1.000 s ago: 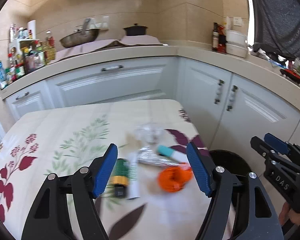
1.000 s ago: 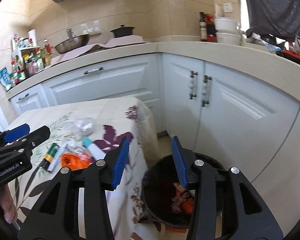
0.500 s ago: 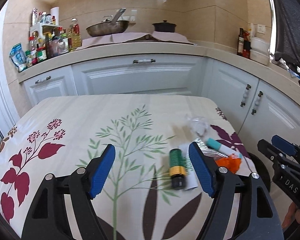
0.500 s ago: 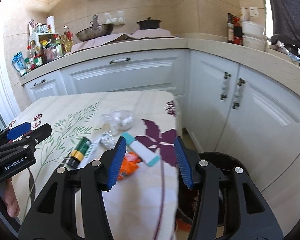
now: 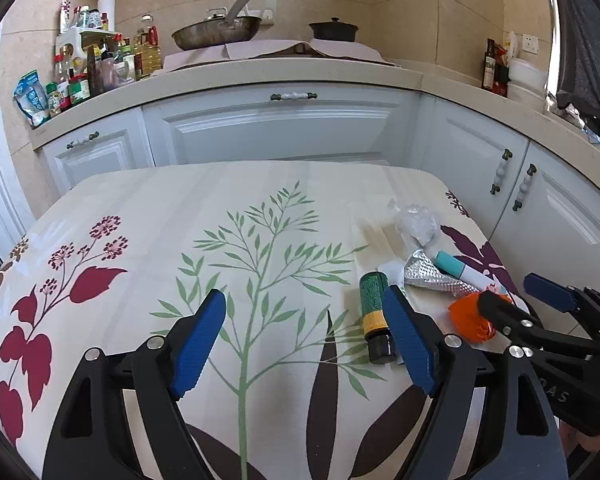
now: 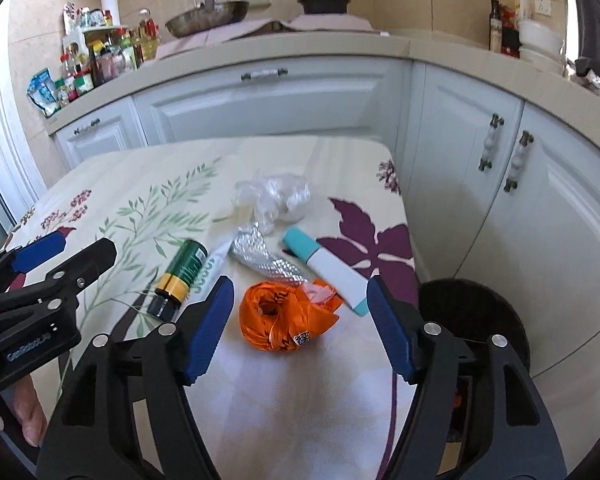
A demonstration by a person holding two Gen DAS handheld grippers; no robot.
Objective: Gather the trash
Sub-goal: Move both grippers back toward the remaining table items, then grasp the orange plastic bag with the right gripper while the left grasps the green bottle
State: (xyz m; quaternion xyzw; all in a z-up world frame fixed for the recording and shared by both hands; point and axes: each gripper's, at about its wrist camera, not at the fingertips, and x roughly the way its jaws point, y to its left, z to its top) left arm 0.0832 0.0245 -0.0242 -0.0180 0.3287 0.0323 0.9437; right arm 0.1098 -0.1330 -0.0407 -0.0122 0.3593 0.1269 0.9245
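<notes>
Trash lies at the right end of the flowered tablecloth [image 6: 140, 184]: an orange crumpled bag [image 6: 286, 318], a silver foil wrapper [image 6: 264, 258], a teal-and-white tube [image 6: 324, 268], a green-and-yellow bottle [image 6: 180, 276], a white tube [image 6: 212, 268] and clear plastic wrap [image 6: 276, 196]. My right gripper [image 6: 300, 328] is open, its fingers to either side of the orange bag, just above it. My left gripper [image 5: 308, 344] is open and empty over the table's middle, left of the bottle [image 5: 374, 316]. The orange bag [image 5: 470, 320] shows behind the right gripper [image 5: 540, 300].
A black trash bin [image 6: 476, 320] stands on the floor past the table's right edge. White kitchen cabinets [image 5: 280, 124] and a counter with a wok [image 5: 216, 32], a pot and bottles run behind and to the right.
My right gripper has swung from above the bin to over the table and now straddles the orange bag. My left gripper has drawn back and left, away from the trash pile.
</notes>
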